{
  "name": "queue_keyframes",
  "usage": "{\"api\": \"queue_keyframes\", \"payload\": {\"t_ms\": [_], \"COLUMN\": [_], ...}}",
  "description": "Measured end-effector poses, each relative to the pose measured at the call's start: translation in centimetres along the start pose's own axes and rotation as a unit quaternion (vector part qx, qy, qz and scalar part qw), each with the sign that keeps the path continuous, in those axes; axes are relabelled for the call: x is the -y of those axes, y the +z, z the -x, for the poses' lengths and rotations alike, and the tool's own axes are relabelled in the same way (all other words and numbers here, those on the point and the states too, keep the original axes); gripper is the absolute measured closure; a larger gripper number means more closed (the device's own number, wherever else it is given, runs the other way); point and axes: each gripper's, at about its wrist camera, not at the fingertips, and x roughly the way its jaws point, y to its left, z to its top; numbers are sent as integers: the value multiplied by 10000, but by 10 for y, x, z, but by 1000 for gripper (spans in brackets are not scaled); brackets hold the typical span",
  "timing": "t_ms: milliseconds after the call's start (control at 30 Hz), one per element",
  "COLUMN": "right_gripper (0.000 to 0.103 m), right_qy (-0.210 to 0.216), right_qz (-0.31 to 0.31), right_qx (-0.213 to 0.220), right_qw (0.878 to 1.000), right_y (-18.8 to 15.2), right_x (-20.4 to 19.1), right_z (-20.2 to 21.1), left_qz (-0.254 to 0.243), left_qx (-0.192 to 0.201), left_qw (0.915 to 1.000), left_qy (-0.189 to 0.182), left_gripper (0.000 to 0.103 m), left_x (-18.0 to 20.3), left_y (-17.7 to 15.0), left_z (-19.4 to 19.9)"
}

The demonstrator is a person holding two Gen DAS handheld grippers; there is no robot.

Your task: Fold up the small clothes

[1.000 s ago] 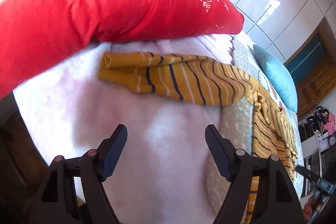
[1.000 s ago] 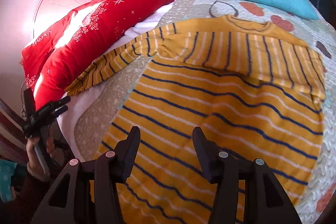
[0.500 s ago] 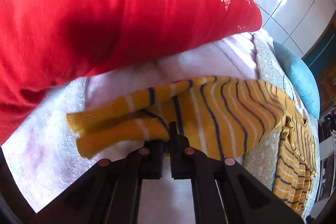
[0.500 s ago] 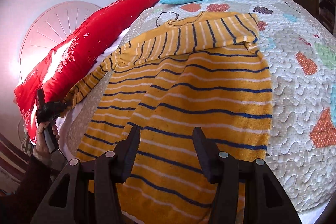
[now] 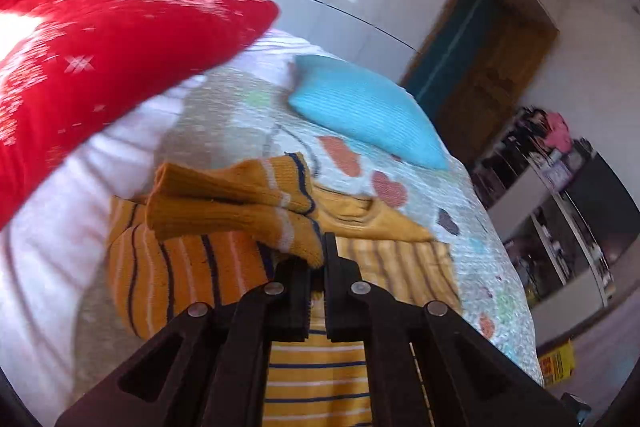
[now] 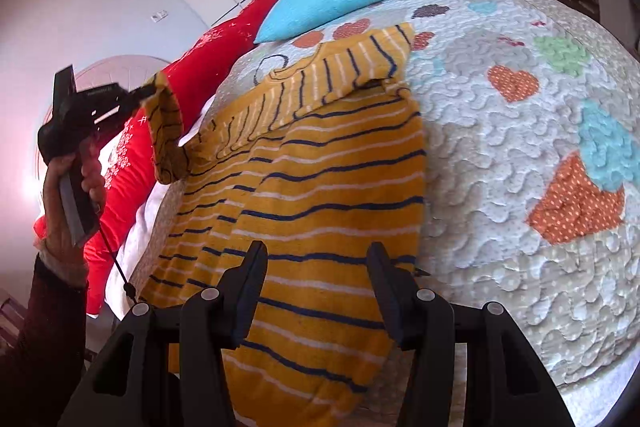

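Yellow striped sweater (image 6: 320, 195), spread on quilted bed (image 6: 520, 131), centre frame; one sleeve (image 6: 166, 131) lifted at upper left, cuff clamped in left gripper (image 5: 318, 259). Right gripper (image 6: 316, 287) apart, empty, hovering over hem. Step judged: folding sleeve inward; next, laying it flat across body without bunching.

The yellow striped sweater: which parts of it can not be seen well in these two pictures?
- Sweater hem: right wrist view, hidden behind the open right claw and cut by the bottom edge.
- Pinched sleeve cloth: left wrist view, hidden between the shut left claw.
- Sweater body: left wrist view, blurred, partly behind the raised sleeve.
- Underside on the quilt: hidden in both views.
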Motion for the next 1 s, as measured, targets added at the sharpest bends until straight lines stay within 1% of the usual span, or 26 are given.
{"api": "queue_keyframes", "payload": {"t_ms": [67, 133, 167, 200, 233, 267, 300, 333, 367, 400, 433, 467, 600, 667, 767, 833, 900, 1000], "right_gripper": [47, 47, 47, 47, 47, 47, 47, 47, 47, 47, 47, 47, 47, 47, 47, 47, 47, 46], "right_qy": [-54, -148, -186, -204, -211, -228, -242, -236, -217, -201, -192, -186, -126, -51, -3, -54, -275, -680], "right_qz": [-162, -255, -293, -336, -377, -409, -436, -462, -481, -491, -484, -452, -225, -145, -44, 50, 181, 338], "right_qx": [21, 27, 32, 32, 29, 37, 53, 63, 65, 61, 54, 50, 56, 57, 72, 145, 349, 575], "right_qw": [9999, 9996, 9994, 9992, 9991, 9989, 9987, 9986, 9986, 9986, 9986, 9988, 9997, 9999, 10000, 9999, 9988, 9955], "right_y": [-2, -4, -5, -6, -6, -5, -4, -3, -2, 0, 2, 4, 14, 16, 20, 29, 49, 94], "right_x": [16, 29, 35, 40, 45, 49, 52, 55, 57, 59, 58, 56, 38, 26, 11, 3, -3, -7], "right_z": [5, 10, 12, 14, 16, 17, 19, 20, 20, 20, 19, 17, 8, 3, -9, -15, -22, -39], "left_qz": [-346, -666, -815, -948, -1004, -1009, -987, -950, -934, -962, -998, -1014, -1021, -952, -775, -651, -564, -521], "left_qx": [-266, -609, -808, -1022, -1174, -1335, -1447, -1496, -1485, -1456, -1444, -1441, -1325, -1258, -1254, -1298, -1350, -1364], "left_qw": [9987, 9945, 9915, 9883, 9860, 9835, 9816, 9809, 9810, 9811, 9809, 9811, 9856, 9875, 9876, 9866, 9860, 9847], "left_qy": [-275, -536, -615, -618, -627, -689, -758, -808, -826, -836, -844, -801, -266, 23, 536, 746, 804, 952], "left_gripper": [99, 99, 98, 96, 91, 79, 71, 58, 54, 54, 51, 46, 41, 35, 35, 35, 35, 35], "left_x": [48, 90, 105, 120, 127, 132, 133, 131, 128, 124, 117, 111, 66, 38, -7, -31, -48, -59], "left_y": [-8, -22, -33, -43, -53, -61, -68, -73, -77, -78, -80, -79, -80, -86, -108, -127, -147, -175], "left_z": [-34, -69, -80, -96, -104, -112, -115, -112, -105, -97, -86, -75, -22, 4, 33, 48, 60, 71]}}
